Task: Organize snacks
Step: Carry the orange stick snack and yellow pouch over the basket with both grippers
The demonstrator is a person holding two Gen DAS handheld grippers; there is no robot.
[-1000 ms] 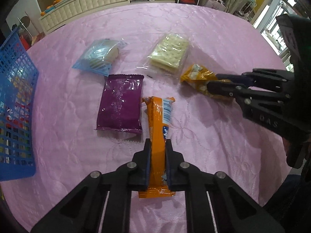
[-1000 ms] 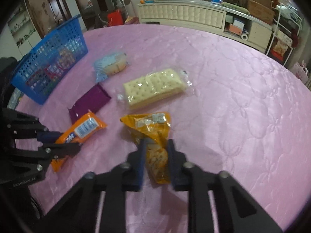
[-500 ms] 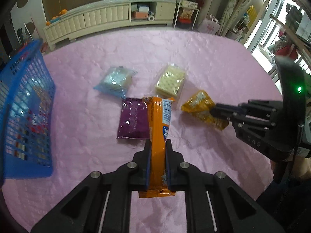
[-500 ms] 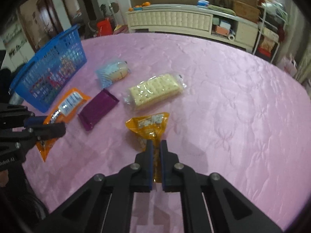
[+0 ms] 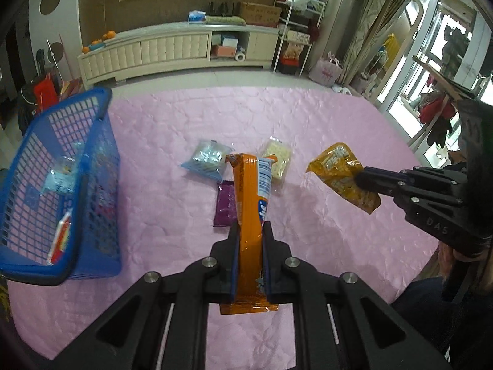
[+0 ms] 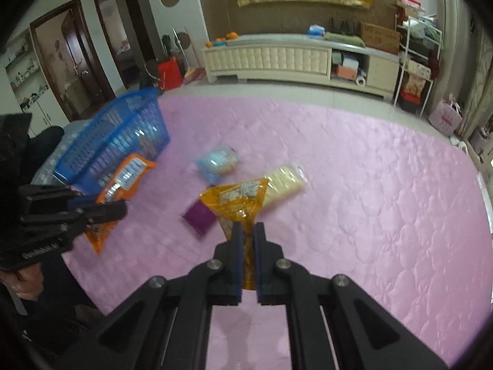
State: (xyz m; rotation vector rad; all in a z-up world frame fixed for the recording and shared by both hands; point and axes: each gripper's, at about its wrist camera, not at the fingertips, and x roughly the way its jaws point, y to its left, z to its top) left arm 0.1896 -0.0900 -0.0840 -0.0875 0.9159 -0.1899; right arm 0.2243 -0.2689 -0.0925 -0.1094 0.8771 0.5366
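A pink quilted cloth [image 5: 308,123] covers the broad surface, with a long cream sideboard [image 5: 172,47] against the back wall of the room.

From the left wrist, the left gripper [image 5: 250,240] is clamped on an orange snack pack [image 5: 251,203], held lifted clear of the cloth with its printed end pointing away from the camera. A blue basket [image 5: 92,185] stands at the left edge of the surface with packets inside. Near the middle lie a pale blue pack [image 5: 206,160], a cracker pack [image 5: 279,162] and a purple pack [image 5: 225,206], the purple one partly hidden behind the orange pack. At the right, the right gripper [image 5: 359,178] pinches a yellow snack bag [image 5: 342,175] in the air.

From the right wrist, the right gripper [image 6: 247,234] is closed tight on the yellow snack bag [image 6: 238,200], which hangs above the cloth. Beyond it lie the cracker pack [image 6: 285,180], the pale blue pack [image 6: 217,162] and the purple pack [image 6: 198,217]. At the left edge, the left gripper [image 6: 118,211] holds the orange snack pack [image 6: 118,182] in front of the blue basket [image 6: 123,129].
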